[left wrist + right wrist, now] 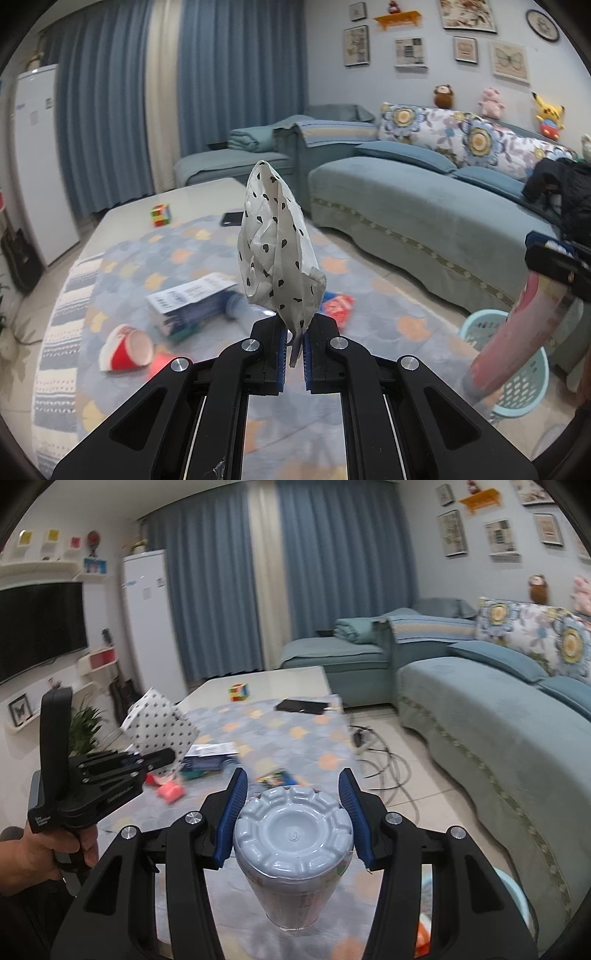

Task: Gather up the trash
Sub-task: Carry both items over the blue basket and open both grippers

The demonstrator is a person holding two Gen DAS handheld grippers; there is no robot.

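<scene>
My left gripper (294,345) is shut on a crumpled white paper bag with black spots (275,243), held upright above the table; the bag also shows in the right wrist view (159,722). My right gripper (293,812) is shut on a plastic bottle (293,834), its grey-white base facing the camera; in the left wrist view the bottle (513,332) looks pink and hangs over a light blue trash basket (524,384) by the table's right edge. On the table lie a red paper cup (127,347), a blue-white box (192,302) and a red wrapper (338,306).
The table's patterned cloth (122,258) also carries a colour cube (161,215) and a black phone (232,218). A blue sofa (424,210) runs along the right. Cables (384,764) lie on the floor between table and sofa. A white fridge (147,624) stands at the back left.
</scene>
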